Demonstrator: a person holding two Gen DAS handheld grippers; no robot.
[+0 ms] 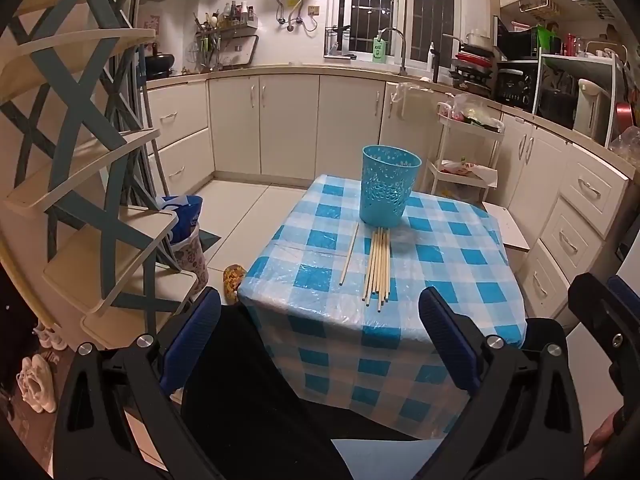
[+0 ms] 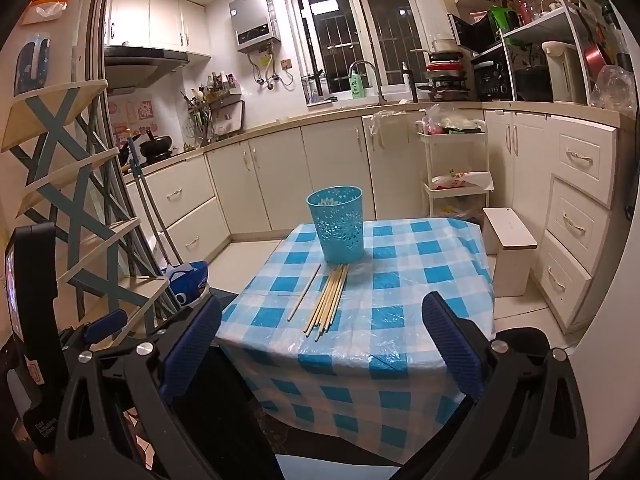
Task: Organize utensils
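A blue perforated cup (image 1: 387, 186) stands upright on the table with the blue checked cloth (image 1: 460, 264), toward its far side. It also shows in the right wrist view (image 2: 339, 224). A bunch of wooden chopsticks (image 1: 378, 266) lies in front of the cup, and a single chopstick (image 1: 349, 254) lies apart to their left. The bunch (image 2: 329, 300) and the single chopstick (image 2: 305, 291) show in the right wrist view too. My left gripper (image 1: 320, 312) is open and empty, short of the table's near edge. My right gripper (image 2: 320, 320) is open and empty, also short of the table (image 2: 420, 292).
A blue-and-cream shelf unit (image 1: 80, 184) stands to the left. A bag (image 1: 185, 216) sits on the floor beside it. A white cart (image 1: 466, 160) and a small white stool (image 2: 510, 248) stand to the right of the table. Kitchen cabinets (image 1: 280, 124) line the back.
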